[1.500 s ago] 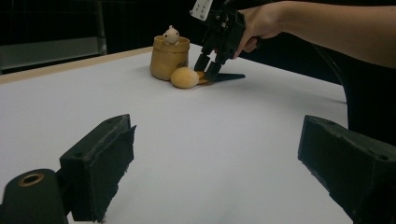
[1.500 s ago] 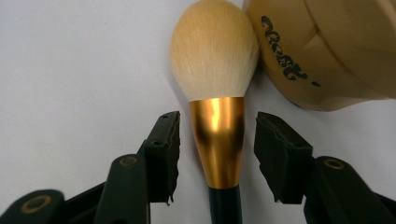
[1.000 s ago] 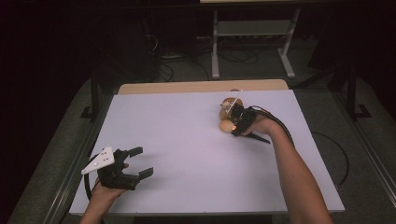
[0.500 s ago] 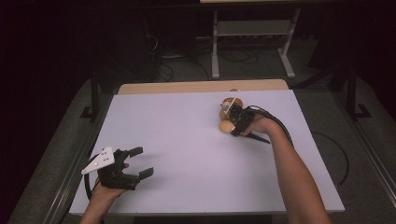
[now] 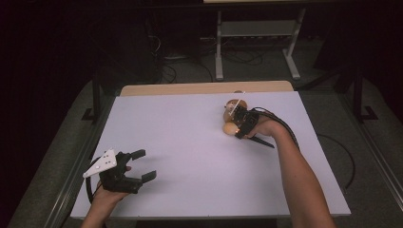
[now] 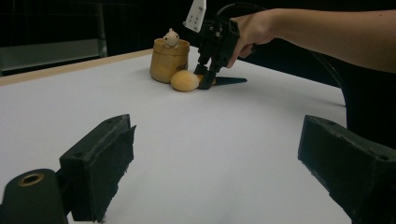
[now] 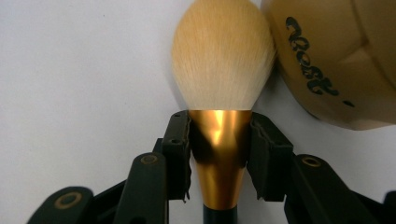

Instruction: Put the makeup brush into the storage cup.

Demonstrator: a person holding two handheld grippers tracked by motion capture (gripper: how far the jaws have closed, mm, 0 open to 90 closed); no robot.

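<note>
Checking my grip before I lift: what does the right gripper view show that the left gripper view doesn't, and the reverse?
Right gripper view: the pads pressed on the brush's gold ferrule, and dark lettering on the wooden cup. Left gripper view: the left gripper with its jaws apart and nothing between them, a small figure atop the cup, the brush's dark handle. Both: bristles, cup, white table.

Dark lab, white table (image 5: pixel 190 142), cables (image 5: pixel 185 71)

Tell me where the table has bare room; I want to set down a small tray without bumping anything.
Most of the white table is bare: the whole middle, between the left gripper at the near left corner and the right gripper, and the near right corner. It is crowded only at the far right, where the brush lies beside the wooden cup.
</note>
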